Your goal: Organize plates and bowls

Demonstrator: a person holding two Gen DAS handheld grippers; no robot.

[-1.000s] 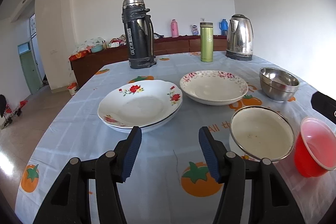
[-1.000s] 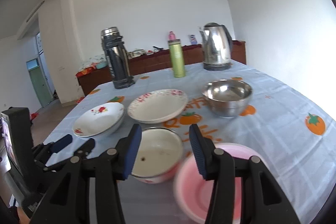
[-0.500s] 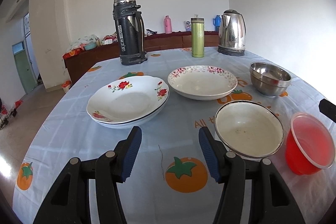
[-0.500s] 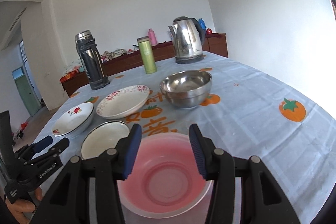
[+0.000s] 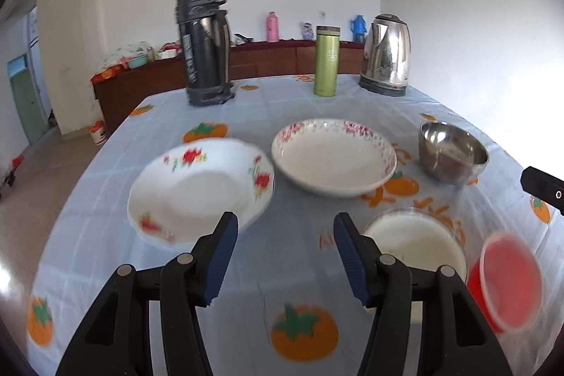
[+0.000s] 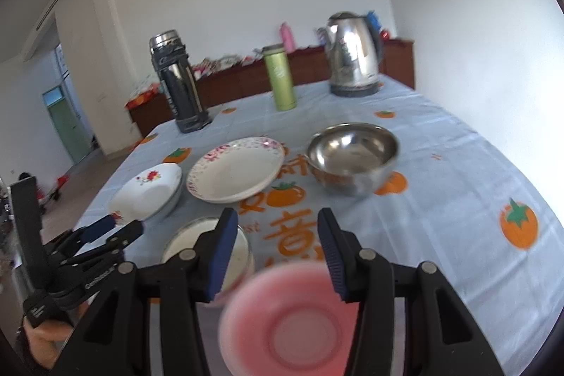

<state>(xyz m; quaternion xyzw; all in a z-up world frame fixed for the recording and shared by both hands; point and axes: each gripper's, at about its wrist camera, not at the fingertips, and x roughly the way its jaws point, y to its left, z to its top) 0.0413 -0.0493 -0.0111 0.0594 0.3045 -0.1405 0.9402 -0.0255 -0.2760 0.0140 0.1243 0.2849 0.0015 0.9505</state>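
both my grippers, left (image 5: 282, 256) and right (image 6: 276, 244), spread and empty, hovering over the red plastic bowl (image 6: 292, 316) to start stacking.

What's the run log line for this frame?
left gripper: open, empty | right gripper: open, empty | red bowl: on table, ungrasped | plates: unstacked

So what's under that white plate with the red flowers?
The flowered plate sits on a second plate, of which only a grey edge shows at its right side. The rest of that plate and the tablecloth beneath are covered.
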